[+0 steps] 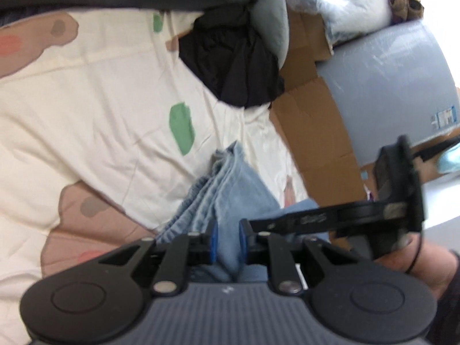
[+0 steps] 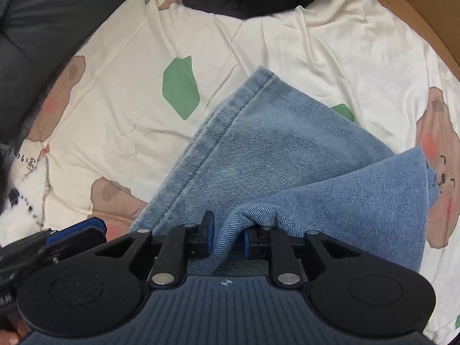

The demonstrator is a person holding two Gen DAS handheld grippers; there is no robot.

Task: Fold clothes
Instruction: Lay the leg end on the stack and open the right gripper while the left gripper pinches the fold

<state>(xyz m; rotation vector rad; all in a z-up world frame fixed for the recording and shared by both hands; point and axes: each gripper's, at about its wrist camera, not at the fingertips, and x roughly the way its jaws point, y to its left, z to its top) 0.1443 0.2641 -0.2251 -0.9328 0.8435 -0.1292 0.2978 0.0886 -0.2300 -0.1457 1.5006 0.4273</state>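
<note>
- Both views are bright with soft, even daylight; the cream bedsheet [image 2: 287,43] reads clean and nearly shadowless.
- In the left wrist view, glare burns out the top-right corner above the cardboard box [image 1: 313,115], washing the pale bundle [image 1: 339,3] there to white.
- That view is smeared by motion blur: the black garment [image 1: 230,57] and the jeans [image 1: 230,178] have soft edges.
- The right wrist view is sharp; denim weave and stitching on the jeans [image 2: 273,143] are crisp.
- Fisheye bending curves the box edge [image 2: 417,8], and corners fall dark.
</note>
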